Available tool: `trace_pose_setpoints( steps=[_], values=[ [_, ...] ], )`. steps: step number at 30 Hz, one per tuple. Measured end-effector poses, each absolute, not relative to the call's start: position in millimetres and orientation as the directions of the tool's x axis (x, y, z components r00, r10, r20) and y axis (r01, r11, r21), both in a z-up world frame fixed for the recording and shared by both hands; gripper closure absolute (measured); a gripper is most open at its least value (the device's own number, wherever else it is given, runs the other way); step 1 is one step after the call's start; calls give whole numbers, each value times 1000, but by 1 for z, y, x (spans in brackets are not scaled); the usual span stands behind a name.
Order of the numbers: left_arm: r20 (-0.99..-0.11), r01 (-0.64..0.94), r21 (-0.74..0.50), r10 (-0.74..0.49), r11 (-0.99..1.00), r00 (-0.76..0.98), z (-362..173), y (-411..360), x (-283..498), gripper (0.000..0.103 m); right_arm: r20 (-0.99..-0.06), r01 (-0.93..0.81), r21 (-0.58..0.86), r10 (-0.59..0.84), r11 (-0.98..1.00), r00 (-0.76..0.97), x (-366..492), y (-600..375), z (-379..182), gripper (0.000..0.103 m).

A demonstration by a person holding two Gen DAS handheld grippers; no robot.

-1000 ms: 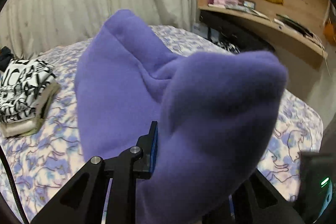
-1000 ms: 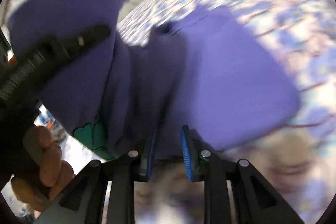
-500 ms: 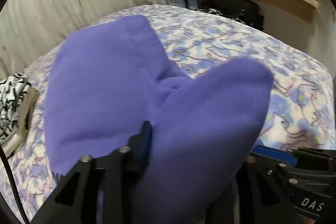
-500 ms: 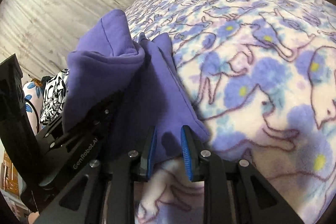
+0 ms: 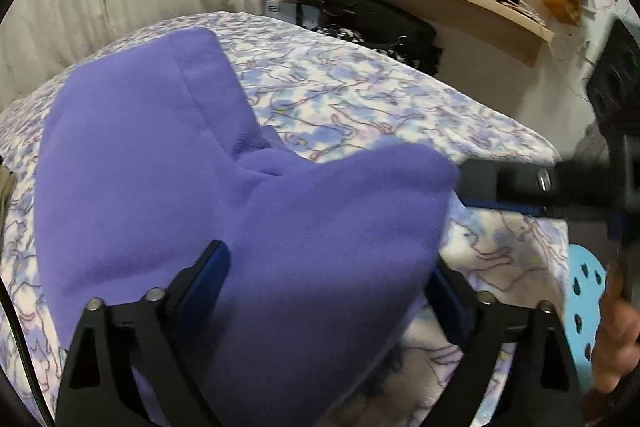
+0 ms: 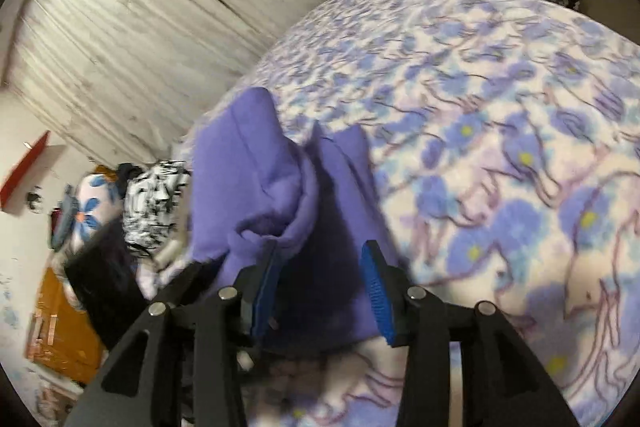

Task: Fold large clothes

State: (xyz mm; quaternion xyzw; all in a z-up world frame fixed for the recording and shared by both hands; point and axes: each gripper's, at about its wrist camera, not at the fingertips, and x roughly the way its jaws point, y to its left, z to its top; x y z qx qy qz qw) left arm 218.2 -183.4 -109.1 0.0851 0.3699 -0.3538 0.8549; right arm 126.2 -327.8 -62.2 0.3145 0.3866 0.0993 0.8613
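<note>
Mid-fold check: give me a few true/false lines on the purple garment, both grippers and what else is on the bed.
1. The purple garment lies on the floral bedspread. True.
2. The left gripper is clamped shut on it. False: its jaws are opening wide, with cloth lying loose between them.
3. The right gripper has cloth between its jaws. True; they are opening.
4. The bedspread is plain white. False: it has blue flowers.
5. A black-and-white patterned pile sits beyond the garment. True.
</note>
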Motion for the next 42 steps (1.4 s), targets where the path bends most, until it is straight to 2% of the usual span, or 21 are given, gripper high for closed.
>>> trace_pose_setpoints(
  steps=[2, 8, 12, 19, 25, 28, 32, 35, 36, 38, 40, 41, 42],
  values=[
    [-688, 673, -119, -550, 730, 474, -107, -183, 217, 1, -595, 44, 641, 460, 766, 660, 139, -325, -57, 61],
    [-679, 679, -165, -582, 715, 447, -109, -177, 220, 1, -571, 23, 663, 486, 749, 662, 155, -324, -38, 61],
    [-681, 679, -152, -574, 718, 455, -110, -180, 219, 1, -570, 7, 655, 488, 755, 661, 157, -321, -28, 61],
    [-688, 680, -195, -593, 707, 419, -100, -175, 221, 1, -626, -10, 691, 605, 723, 492, 183, -300, -51, 61],
    [-697, 705, -197, -603, 681, 388, -80, -161, 207, 1, -654, 7, 701, 638, 713, 406, 196, -296, -70, 61],
    [-672, 714, -198, -623, 672, 401, -64, -138, 196, 1, -666, 13, 695, 636, 719, 389, 197, -295, -75, 61],
    [-631, 660, -225, -624, 716, 461, -47, -93, 200, 1, -678, 12, 686, 633, 727, 374, 196, -293, -79, 61],
    [-636, 524, -242, -541, 817, 549, -51, -54, 226, 1, -686, -4, 672, 625, 740, 371, 198, -289, -76, 61],
    [-646, 471, -254, -510, 845, 568, -53, -43, 237, 2, -688, -11, 669, 625, 743, 370, 200, -286, -75, 61],
    [-662, 359, -315, -474, 879, 581, -64, -20, 263, 13, -687, -23, 667, 627, 744, 366, 202, -284, -73, 61],
    [-689, 286, -340, -444, 896, 572, -77, -8, 286, 32, -697, -28, 657, 621, 754, 358, 207, -280, -72, 61],
    [-713, 252, -329, -415, 910, 566, -85, -6, 298, 37, -701, -29, 653, 619, 757, 355, 210, -279, -72, 61],
    [-729, 234, -318, -395, 919, 559, -91, -8, 305, 46, -705, -32, 649, 616, 760, 351, 212, -278, -72, 61]
  ],
)
